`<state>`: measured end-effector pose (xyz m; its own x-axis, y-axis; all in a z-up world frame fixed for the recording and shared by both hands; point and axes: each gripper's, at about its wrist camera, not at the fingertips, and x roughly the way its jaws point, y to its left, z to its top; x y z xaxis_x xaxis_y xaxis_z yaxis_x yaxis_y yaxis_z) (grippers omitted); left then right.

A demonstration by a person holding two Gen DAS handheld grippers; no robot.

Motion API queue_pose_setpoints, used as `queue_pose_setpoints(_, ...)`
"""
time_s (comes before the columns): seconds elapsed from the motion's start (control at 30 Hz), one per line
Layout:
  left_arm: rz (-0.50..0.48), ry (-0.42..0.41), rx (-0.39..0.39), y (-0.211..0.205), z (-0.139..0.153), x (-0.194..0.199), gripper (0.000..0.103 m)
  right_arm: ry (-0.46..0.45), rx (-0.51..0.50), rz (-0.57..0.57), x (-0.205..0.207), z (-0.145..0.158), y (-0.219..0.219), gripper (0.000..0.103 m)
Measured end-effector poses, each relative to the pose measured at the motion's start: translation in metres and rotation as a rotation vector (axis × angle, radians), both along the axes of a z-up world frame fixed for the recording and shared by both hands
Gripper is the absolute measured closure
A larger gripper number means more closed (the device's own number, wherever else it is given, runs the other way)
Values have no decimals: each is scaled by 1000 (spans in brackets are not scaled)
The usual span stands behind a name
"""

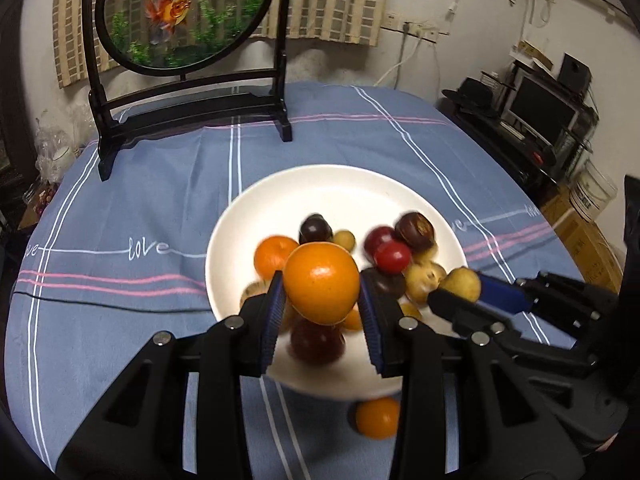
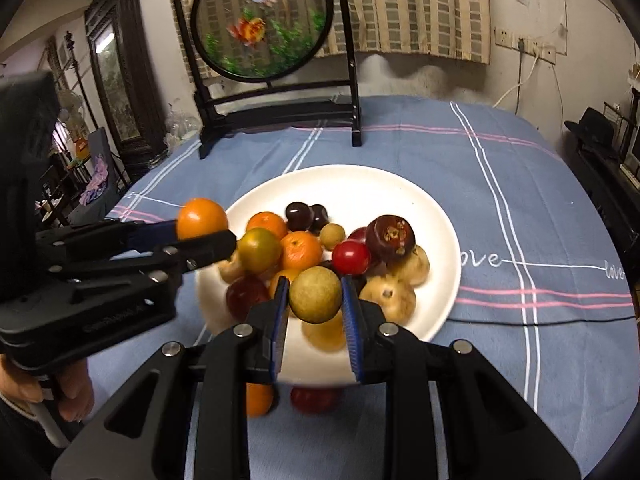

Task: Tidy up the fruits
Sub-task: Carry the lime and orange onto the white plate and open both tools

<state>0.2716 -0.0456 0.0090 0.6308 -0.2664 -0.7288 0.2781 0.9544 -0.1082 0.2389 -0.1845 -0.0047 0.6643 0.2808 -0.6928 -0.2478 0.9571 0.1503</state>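
Left claw (image 1: 322, 288) grips an orange (image 1: 322, 282) across its middle, blue pads pressed to either side, holding it in the air above the near part of the white plate (image 1: 340, 188). Right claw (image 2: 314, 300) is clamped narrow on a small yellow-green fruit (image 2: 315, 294), also lifted over the plate's near rim. More fruit is heaped on the plate, and an orange and a red fruit lie on the blue-clothed surface (image 2: 520, 208) just in front of it. Both held fruits look light, round and smooth-skinned, so I judge they could roll or squirt out of flat pads; a hold across the widest part, as now, seems safest. Skin on the orange should give a little, so squeezing harder risks bruising
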Motion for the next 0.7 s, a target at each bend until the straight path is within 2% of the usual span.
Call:
queue_pose_setpoints(0.3,61,21,24,2,-22,28,66,33,-60,11,35,-18,22,77)
queue_pose_setpoints(0.47,51,18,26,1,-24,37,65,29,-76,14,43,-20,31,77)
queue_pose_setpoints(0.53,51,10,10,2,-22,36,44,14,-79,5,40,-19,32,74)
queue_pose_setpoints(0.6,60,-13,4,4,-17,32,39,11,-71,8,38,-16,31,71)
queue_pose_setpoints(0.63,58,-20,0,5,-15,30,39,9,-65,7,36,-14,30,67)
queue_pose_setpoints(0.67,54,-24,-4,6,-13,28,39,3,-58,2,35,-12,29,51)
queue_pose_setpoints(0.7,53,-33,-12,8,-9,24,38,-21,-42,-15,30,-7,25,44)
